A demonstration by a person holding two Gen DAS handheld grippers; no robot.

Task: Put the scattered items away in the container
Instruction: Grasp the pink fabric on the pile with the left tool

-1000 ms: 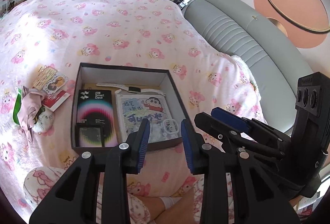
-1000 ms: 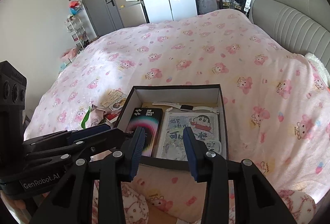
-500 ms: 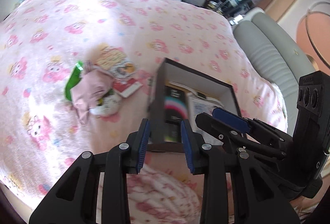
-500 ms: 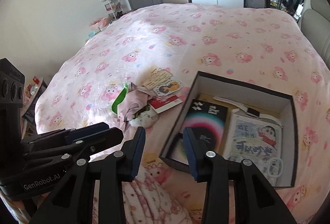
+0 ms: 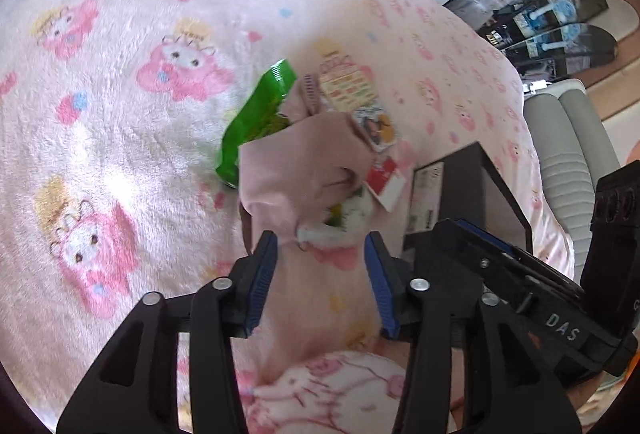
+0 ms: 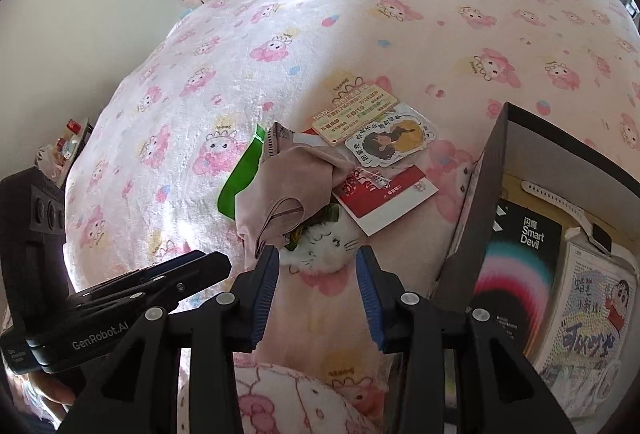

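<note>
Pink cloth [image 6: 288, 190] lies before both opening tongs [image 6: 316, 254].

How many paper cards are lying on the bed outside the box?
3: a yellow card, a sticker card overlapping it, and a red-and-white card nearer the box. More may hide under the pink cloth.

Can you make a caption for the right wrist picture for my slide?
Right gripper opening over a white cat plush under a pink cloth, beside the dark box.
</note>
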